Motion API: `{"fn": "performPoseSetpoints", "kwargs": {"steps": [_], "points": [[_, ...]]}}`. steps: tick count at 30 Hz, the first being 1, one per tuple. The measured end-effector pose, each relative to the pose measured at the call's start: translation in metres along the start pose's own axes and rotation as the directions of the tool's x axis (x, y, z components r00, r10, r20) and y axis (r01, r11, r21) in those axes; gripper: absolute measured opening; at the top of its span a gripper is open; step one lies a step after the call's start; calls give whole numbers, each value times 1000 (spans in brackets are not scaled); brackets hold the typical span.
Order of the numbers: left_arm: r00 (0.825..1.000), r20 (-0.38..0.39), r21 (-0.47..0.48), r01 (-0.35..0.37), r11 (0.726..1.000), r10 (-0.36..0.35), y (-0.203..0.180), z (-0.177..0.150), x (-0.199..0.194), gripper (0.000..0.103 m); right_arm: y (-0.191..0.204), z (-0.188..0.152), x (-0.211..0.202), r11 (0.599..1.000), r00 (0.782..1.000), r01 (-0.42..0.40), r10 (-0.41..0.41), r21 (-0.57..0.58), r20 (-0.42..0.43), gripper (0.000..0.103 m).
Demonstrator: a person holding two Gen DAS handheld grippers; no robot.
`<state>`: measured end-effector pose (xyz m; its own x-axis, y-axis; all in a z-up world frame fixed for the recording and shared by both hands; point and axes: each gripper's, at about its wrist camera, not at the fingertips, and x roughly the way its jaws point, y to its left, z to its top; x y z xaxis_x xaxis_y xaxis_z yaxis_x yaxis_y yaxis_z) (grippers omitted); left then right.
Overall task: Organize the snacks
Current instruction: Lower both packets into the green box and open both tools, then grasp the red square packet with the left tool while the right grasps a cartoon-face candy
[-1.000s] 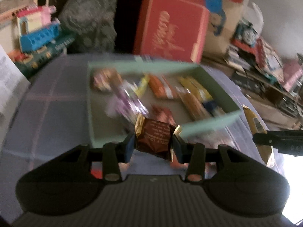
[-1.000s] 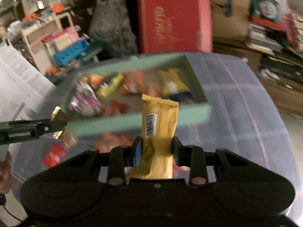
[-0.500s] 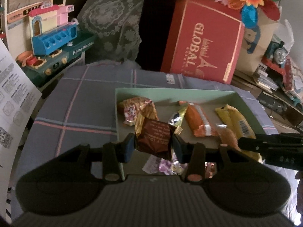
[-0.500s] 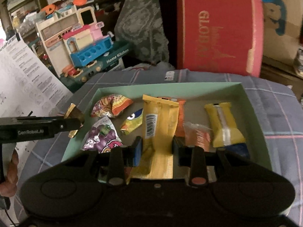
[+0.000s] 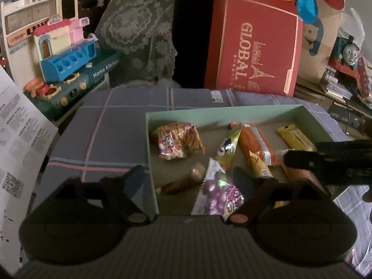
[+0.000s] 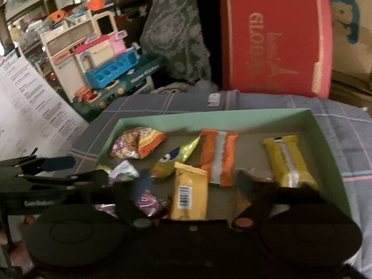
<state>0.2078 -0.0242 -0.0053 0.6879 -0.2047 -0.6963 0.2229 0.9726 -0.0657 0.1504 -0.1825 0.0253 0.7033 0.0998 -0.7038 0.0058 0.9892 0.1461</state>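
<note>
A green box (image 5: 151, 162) on the plaid cloth holds several snacks; it also shows in the right wrist view (image 6: 325, 134). My left gripper (image 5: 189, 181) is open over the box's near left corner. A brown-and-gold wrapped snack (image 5: 183, 181) lies in the box between its fingers. My right gripper (image 6: 193, 183) is open over the box's near side. A yellow bar with a barcode (image 6: 190, 195) lies in the box between its fingers. The right gripper (image 5: 330, 162) shows as a dark shape at the right of the left wrist view.
In the box lie an orange bar (image 6: 218, 155), a yellow bar (image 6: 288, 160), a purple pack (image 5: 220, 193) and a round patterned pack (image 5: 176, 143). A red GLOBAL box (image 5: 253, 53) stands behind the table. A toy kitchen (image 5: 67, 58) and a printed sheet (image 5: 16, 134) are at the left.
Both grippers have opened. The brown snack has dropped from the left gripper into the box, and the yellow bar has dropped from the right gripper into the box.
</note>
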Motion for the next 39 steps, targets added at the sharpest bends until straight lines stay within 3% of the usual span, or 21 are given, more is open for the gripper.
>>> {"fn": "performPoseSetpoints", "kwargs": {"steps": [4,15,30,33,39], "points": [[1000,6,-28,-6,1000,6,1,-2,-12,100,-4,-8,-17,1000,1000,9,-9,6,10,103],[1000,-8,-50,-6,999,5,2,-39,-59,103,-10,-38,-69,1000,1000,22,-22,22,9,103],[989,-142,-60,-57,997,48,29,-134,-77,103,-2,-134,-100,998,989,-25,31,49,-143,103],[985,-162,-50,-64,997,56,28,-143,-72,100,-2,-155,-104,997,984,-37,49,69,-174,103],[983,-180,-18,-50,999,46,19,-149,-61,88,-8,-188,-111,996,975,-8,28,92,-220,89]]}}
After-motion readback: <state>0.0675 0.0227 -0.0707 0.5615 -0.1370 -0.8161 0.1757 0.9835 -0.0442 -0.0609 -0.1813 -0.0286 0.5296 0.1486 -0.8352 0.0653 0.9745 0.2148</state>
